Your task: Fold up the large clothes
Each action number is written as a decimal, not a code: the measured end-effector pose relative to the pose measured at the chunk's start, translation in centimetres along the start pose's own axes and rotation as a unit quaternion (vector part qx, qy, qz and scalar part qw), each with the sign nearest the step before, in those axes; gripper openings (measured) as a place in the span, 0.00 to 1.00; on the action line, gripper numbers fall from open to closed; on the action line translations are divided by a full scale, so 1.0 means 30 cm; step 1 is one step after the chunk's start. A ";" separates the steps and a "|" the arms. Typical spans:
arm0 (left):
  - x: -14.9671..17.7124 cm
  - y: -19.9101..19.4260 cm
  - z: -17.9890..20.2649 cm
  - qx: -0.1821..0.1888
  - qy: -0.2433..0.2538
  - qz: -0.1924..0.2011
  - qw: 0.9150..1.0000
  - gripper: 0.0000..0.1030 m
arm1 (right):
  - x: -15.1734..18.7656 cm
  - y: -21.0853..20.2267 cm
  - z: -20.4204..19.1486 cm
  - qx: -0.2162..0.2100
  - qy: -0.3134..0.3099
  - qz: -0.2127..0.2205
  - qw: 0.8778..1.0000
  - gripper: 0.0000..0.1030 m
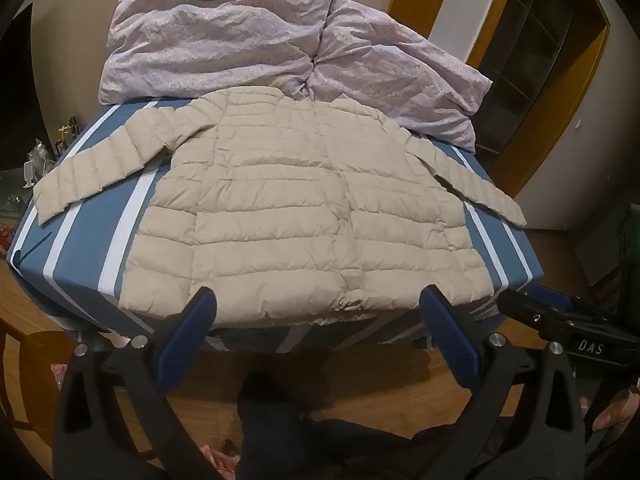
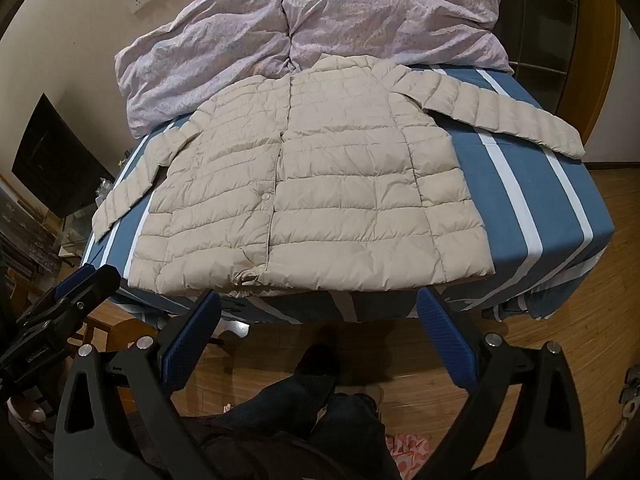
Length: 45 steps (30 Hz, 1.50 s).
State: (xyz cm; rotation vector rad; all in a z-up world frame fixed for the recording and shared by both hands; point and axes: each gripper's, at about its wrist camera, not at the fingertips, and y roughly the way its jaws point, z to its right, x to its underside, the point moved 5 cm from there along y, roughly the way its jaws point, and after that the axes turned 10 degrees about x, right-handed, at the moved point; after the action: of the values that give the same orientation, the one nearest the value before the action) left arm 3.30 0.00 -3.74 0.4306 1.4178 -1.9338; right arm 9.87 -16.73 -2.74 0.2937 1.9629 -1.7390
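Observation:
A beige quilted puffer jacket [image 1: 288,204] [image 2: 316,192] lies flat and face up on the bed, sleeves spread out to both sides, hem toward me at the bed's near edge. My left gripper [image 1: 318,304] hovers open just short of the hem, nothing between its blue fingers [image 1: 188,344]. My right gripper [image 2: 318,304] also stands open in front of the hem, its blue pads [image 2: 444,336] wide apart and empty. The other gripper shows at the edge of each wrist view, to the right [image 1: 560,320] and to the left [image 2: 68,300].
The bed has a blue sheet with white stripes [image 1: 84,240] [image 2: 532,200]. A crumpled lilac duvet [image 1: 248,40] [image 2: 340,20] is heaped behind the jacket's collar. Wooden floor [image 2: 560,320] and the person's dark-clad legs [image 2: 312,392] lie below. A dark screen [image 2: 52,160] stands left of the bed.

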 end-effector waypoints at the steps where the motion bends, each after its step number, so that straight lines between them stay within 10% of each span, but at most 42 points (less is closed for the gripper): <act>1: 0.000 0.000 0.000 -0.001 0.000 -0.001 1.000 0.98 | 0.000 0.000 0.000 0.002 -0.001 0.001 1.000 0.97; 45: 0.000 -0.002 -0.001 -0.001 0.001 0.001 1.000 0.98 | -0.006 0.004 -0.003 0.000 0.000 -0.001 1.000 0.97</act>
State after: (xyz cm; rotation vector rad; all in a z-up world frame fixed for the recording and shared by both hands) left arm 3.27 0.04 -3.71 0.4327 1.4207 -1.9298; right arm 10.06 -16.59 -2.75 0.2920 1.9636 -1.7390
